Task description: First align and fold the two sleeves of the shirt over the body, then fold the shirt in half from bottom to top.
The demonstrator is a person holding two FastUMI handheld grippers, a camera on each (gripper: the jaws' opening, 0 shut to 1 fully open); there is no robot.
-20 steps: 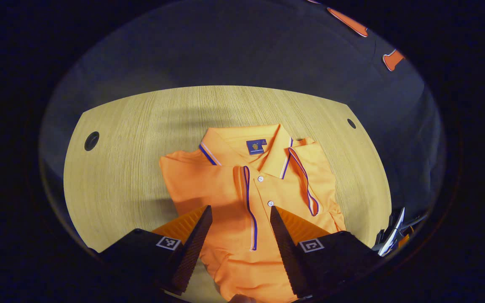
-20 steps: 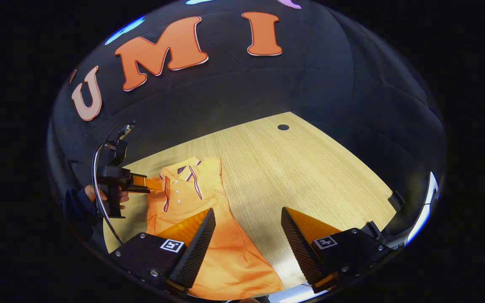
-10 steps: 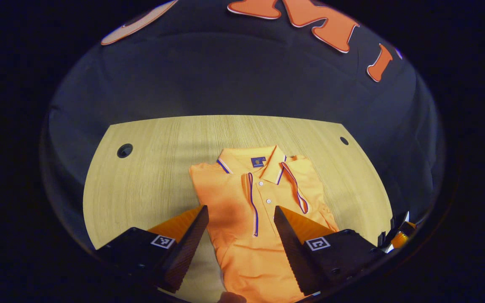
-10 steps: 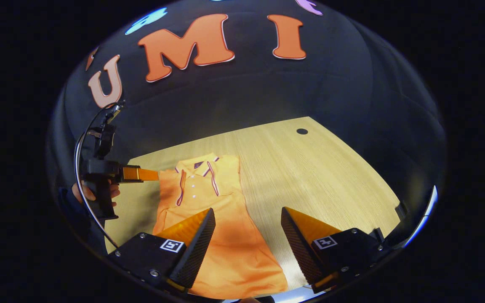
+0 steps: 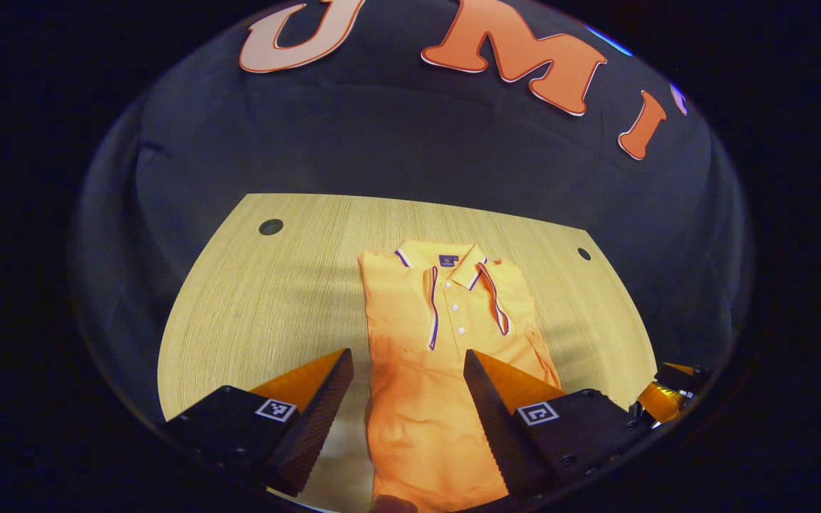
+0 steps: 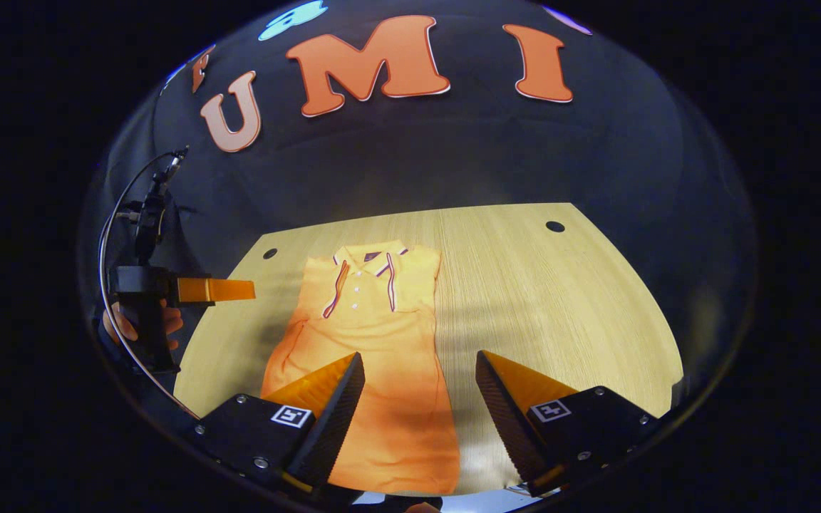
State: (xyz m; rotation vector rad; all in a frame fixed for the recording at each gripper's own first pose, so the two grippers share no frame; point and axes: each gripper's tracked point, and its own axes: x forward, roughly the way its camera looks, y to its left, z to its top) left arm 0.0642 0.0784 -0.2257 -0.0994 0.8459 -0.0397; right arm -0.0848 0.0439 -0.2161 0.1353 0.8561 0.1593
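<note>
Orange polo shirt (image 5: 446, 342) lies flat on the wooden table (image 5: 268, 299), both sleeves folded in (collar at the far end). Left gripper (image 5: 407, 367) and right gripper (image 6: 419, 370) both hang above it, jaws wide apart, holding nothing.

Pale wood-grain table (image 5: 268, 299) — two round holes — against black cloth wall (image 5: 382, 135)

table (image 5: 268, 299): light wood grain, two round holes near far corners | on it: shirt (image 5: 439, 342), flat, collar toward far edge, both sleeves folded over body, hem at near edge | shirt lies mid-table
</note>
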